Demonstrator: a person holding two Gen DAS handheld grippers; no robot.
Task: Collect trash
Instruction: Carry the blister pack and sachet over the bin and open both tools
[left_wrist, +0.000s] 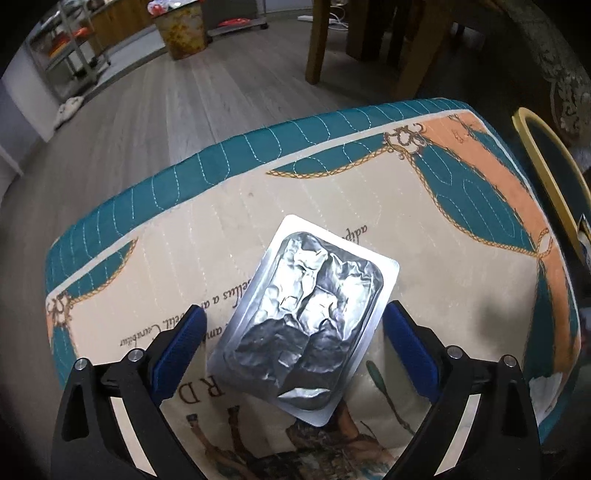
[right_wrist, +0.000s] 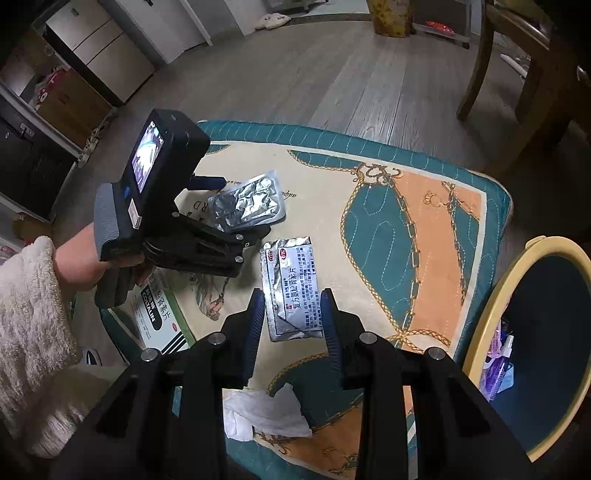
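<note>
A silver foil blister pack (left_wrist: 304, 319) lies on the quilted cushion (left_wrist: 480, 236); it also shows in the right wrist view (right_wrist: 245, 203). My left gripper (left_wrist: 293, 317) is open, its blue fingers on either side of the pack without closing on it. A flat foil medicine sachet (right_wrist: 291, 291) with printed text lies mid-cushion. My right gripper (right_wrist: 293, 295) is open, its fingers on both sides of the sachet's near half. A crumpled white tissue (right_wrist: 266, 413) lies at the cushion's near edge, under the right gripper. A yellow-rimmed bin (right_wrist: 535, 332) stands at right.
A green-and-white medicine box (right_wrist: 162, 317) lies at the cushion's left edge under the left hand. The bin rim also shows in the left wrist view (left_wrist: 546, 173). Wooden chair legs (left_wrist: 317, 44) and a patterned waste bin (left_wrist: 183, 31) stand on the floor beyond.
</note>
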